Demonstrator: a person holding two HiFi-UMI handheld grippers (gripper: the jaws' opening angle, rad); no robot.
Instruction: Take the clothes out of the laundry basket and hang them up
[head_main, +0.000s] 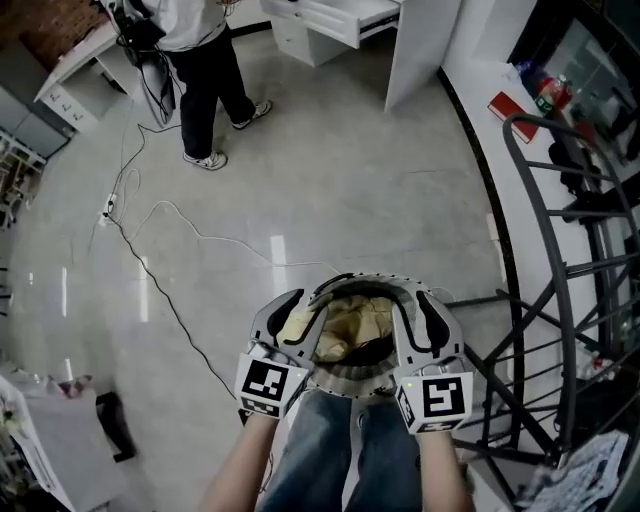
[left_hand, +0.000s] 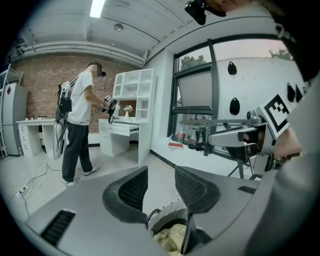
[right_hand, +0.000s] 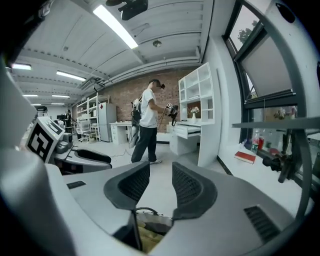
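Cable: thin, loose on the pale floor, running through the left half of the head view.
Bystander: standing at upper left by the white desks, white top, dark trousers.
Left gripper: lower centre-left, over the left rim of the basket; in its own view the jaws stand apart and released, with only floor showing between the pads.
Laundry basket: round, pale rim, on the floor at lower centre, just ahead of the wearer's knees and between the two grippers.
Clothes: yellowish crumpled fabric inside the basket; also seen low in the left gripper view and the right gripper view, below the jaws.
Right gripper: lower centre-right, over the right rim of the basket; in its own view the jaws are parted and released, nothing between them.
Drying rack: dark metal frame along the right edge, just beside the basket.
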